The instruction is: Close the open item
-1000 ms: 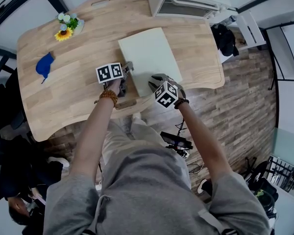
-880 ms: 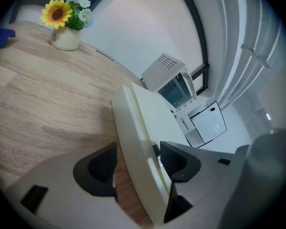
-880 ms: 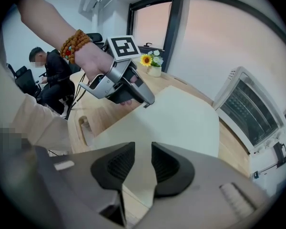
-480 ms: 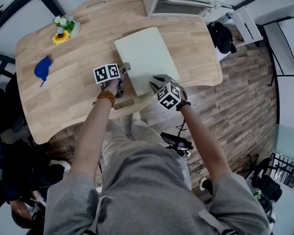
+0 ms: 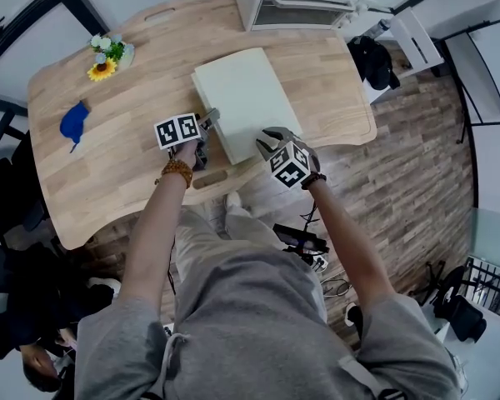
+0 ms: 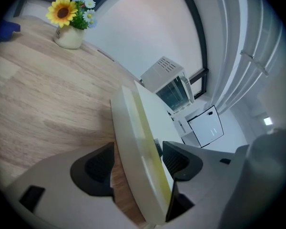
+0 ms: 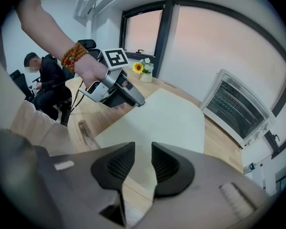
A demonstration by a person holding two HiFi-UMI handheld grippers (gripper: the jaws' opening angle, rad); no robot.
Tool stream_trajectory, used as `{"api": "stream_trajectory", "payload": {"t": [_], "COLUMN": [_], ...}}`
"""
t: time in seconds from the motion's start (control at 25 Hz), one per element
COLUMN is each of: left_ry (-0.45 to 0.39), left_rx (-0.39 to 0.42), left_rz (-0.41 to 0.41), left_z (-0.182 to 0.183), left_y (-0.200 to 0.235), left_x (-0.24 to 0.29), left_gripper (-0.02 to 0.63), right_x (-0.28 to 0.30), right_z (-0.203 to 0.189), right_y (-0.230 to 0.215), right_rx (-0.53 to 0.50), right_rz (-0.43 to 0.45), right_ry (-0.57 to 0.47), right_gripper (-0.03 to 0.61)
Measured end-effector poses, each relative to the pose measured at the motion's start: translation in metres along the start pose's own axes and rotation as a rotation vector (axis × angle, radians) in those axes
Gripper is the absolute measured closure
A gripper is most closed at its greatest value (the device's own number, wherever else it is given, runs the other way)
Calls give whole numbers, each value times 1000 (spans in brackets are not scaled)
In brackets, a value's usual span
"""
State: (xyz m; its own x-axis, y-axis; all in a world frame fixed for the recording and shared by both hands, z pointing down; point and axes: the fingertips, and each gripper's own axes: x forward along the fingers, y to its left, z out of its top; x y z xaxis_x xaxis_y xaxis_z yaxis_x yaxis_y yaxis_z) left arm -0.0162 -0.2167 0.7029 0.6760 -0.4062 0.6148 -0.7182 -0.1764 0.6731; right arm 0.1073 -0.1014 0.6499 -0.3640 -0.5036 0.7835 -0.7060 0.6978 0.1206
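Print: the only markings made out are black-and-white square patterns on the cube of each gripper; no lettering is shown.
Left gripper: the left gripper point(image 6: 136, 163) is set astride the left long edge of the pale cream flat rectangular case point(image 5: 243, 97). Its jaws stand wide and have just been opening. The case's edge is between them, but a strip of wood is seen between one jaw and the case, so nothing is clamped.
Right gripper: the right gripper point(image 7: 142, 161) is held over the case's near corner. Its jaws are parted by a narrow gap and nothing is gripped; the case and the table are seen beyond the gap.
Case: it is laid flat on the light wooden table point(image 5: 125, 148), near the middle and close to the front edge. A yellowish band is seen along its side between the cream faces, which lie together.
Left wrist: a brown bead bracelet point(image 5: 177, 170) is worn.
Elsewhere on the table: a white toaster oven point(image 5: 304, 2) is placed at the far edge beyond the case. A small pot of sunflower and pale flowers point(image 5: 108, 52) and a blue object point(image 5: 73, 121) are set well apart from the case, to the left.
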Motion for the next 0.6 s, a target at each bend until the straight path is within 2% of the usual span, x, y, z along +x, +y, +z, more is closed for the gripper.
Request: {"api": "stream_trajectory", "payload": {"t": [0.2,0.48,0.6], "left_ry": [4,28,39], "left_rx": [1,70,41], "left_rz": [14,112,112], "left_z": [0,-1,-4], "left_y": [0,14,18], "left_x": [0,5,7], "left_gripper": [311,311,310], "right_x": [-3,-7,-9], "right_z": [7,5,1], "right_y": [-3,-3,-4], "right_rx": [3,9,9], "right_rz": [-7,-13,-20], "right_ry": [-19,-19,-13], "right_gripper": [460,460,460]}}
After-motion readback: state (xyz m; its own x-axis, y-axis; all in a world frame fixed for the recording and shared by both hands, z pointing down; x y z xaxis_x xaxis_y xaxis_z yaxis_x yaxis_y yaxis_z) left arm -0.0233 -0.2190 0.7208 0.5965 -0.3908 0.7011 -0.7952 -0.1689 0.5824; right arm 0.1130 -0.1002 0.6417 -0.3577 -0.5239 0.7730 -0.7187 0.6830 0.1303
